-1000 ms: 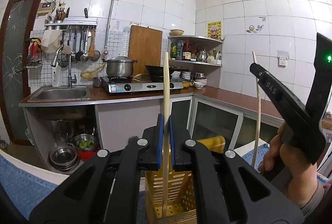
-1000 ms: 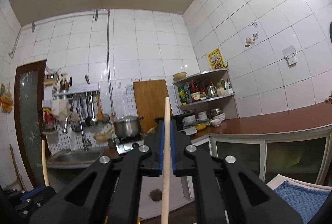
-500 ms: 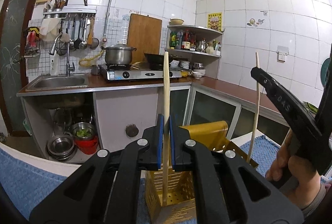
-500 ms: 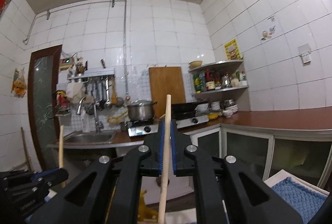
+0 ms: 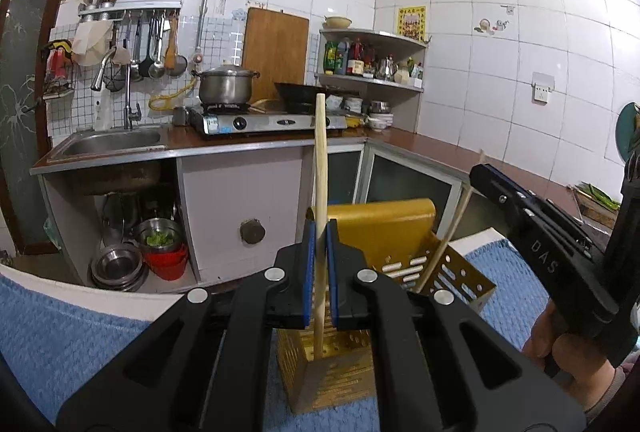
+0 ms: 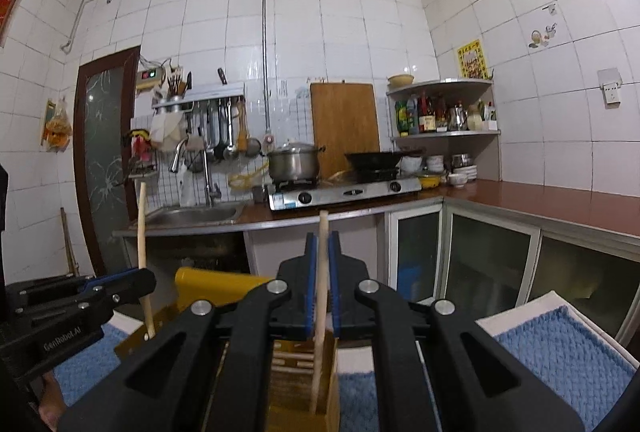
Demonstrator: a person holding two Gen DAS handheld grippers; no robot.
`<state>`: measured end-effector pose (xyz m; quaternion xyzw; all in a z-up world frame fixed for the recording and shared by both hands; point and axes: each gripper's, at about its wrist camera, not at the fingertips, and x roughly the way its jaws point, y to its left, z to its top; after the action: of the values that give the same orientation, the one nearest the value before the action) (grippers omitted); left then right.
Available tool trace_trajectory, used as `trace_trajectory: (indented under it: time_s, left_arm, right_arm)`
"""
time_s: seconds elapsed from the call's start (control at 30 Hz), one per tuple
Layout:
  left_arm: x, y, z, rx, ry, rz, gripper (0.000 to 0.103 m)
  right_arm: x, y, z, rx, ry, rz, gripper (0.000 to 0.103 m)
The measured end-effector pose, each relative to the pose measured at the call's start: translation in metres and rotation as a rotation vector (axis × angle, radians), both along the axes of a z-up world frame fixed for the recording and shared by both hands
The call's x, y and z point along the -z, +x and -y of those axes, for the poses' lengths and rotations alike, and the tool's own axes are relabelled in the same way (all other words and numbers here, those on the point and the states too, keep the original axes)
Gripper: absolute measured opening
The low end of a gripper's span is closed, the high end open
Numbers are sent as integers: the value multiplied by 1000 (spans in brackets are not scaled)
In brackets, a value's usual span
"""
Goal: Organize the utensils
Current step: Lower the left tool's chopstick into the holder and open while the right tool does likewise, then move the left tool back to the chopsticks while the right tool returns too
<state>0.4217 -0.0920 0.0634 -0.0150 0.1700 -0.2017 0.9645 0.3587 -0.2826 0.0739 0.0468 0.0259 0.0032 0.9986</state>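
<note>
Left wrist view: the left claw [image 5: 319, 272] grips a chopstick [image 5: 320, 191], tip inside the yellow holder [image 5: 384, 232].

Right wrist view: the right claw [image 6: 321, 292] grips another chopstick [image 6: 320, 312], also lowered into the holder [image 6: 208, 280]. Insertion seems nearly finished; next, open both claws.

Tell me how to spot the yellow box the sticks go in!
Find the blue mat in front of the kitchen counter. On it stands the yellow holder, a tall box with holes in its sides, with two pale wooden sticks poking into it. Nothing else there is yellow.
</note>
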Motion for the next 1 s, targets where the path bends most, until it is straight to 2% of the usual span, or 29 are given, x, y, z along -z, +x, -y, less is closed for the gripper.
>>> trace_trajectory:
  time_s: [0.27, 0.33, 0.37, 0.4, 0.43, 0.47, 0.5, 0.6, 0.7, 0.83, 1.0]
  left_arm:
    - [0, -10, -9, -1, 2, -86, 5]
    - [-3, -17, -16, 2, -1, -115, 11]
    - [-4, -21, -19, -1, -4, -123, 23]
    - [-5, -28, -23, -13, 3, -127, 39]
    - [-7, -34, -26, -29, 11, -126, 48]
    - [-9, -43, -30, -49, 19, -122, 60]
    - [-10, -50, -34, -60, 24, -125, 69]
    - [-11, -66, -44, -80, 27, -162, 85]
    - [-8, -84, -55, -97, 24, -193, 98]
    - [3, -103, -68, -129, 21, -245, 98]
    - [21, -119, -79, -168, 7, -309, 98]
  right_arm:
    - [4, 5, 6, -18, 26, -143, 6]
    - [4, 2, 9, -20, 26, -184, 8]
    - [3, 0, 11, -23, 31, -202, 12]
    - [3, -5, 14, -28, 46, -219, 32]
    - [3, -11, 15, -29, 56, -221, 54]
    - [2, -17, 16, -31, 59, -224, 57]
    - [2, -25, 18, -29, 50, -240, 57]
    - [6, -43, 23, -15, 52, -298, 58]
    - [15, -66, 30, 7, 69, -368, 70]
    - [29, -95, 35, 25, 70, -417, 84]
    - [53, -127, 40, 43, 108, -483, 89]
